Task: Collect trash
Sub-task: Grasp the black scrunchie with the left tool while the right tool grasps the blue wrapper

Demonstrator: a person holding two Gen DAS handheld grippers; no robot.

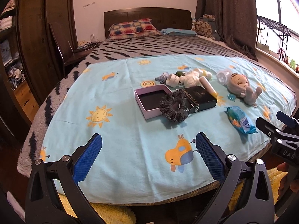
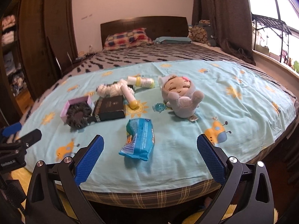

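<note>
A crumpled blue wrapper (image 2: 138,140) lies on the light blue sheet (image 2: 186,149), just ahead of my right gripper (image 2: 150,157), which is open and empty. The same wrapper (image 1: 240,120) shows at the right in the left wrist view. My left gripper (image 1: 148,156) hangs open over the sheet (image 1: 121,140) near the bed's foot, empty. Farther in sit a pink open box (image 1: 151,100), a grey scrunchie (image 1: 173,108), a black carton (image 1: 201,98), white wads (image 1: 188,78) and small bottles (image 2: 142,82).
A plush doll (image 2: 183,95) sits right of the clutter. Pillows (image 1: 132,27) and a dark headboard (image 1: 147,15) stand at the far end. A dark wardrobe (image 1: 37,37) is on the left, curtains (image 1: 233,13) and a window on the right. Yellow rug (image 1: 104,212) below.
</note>
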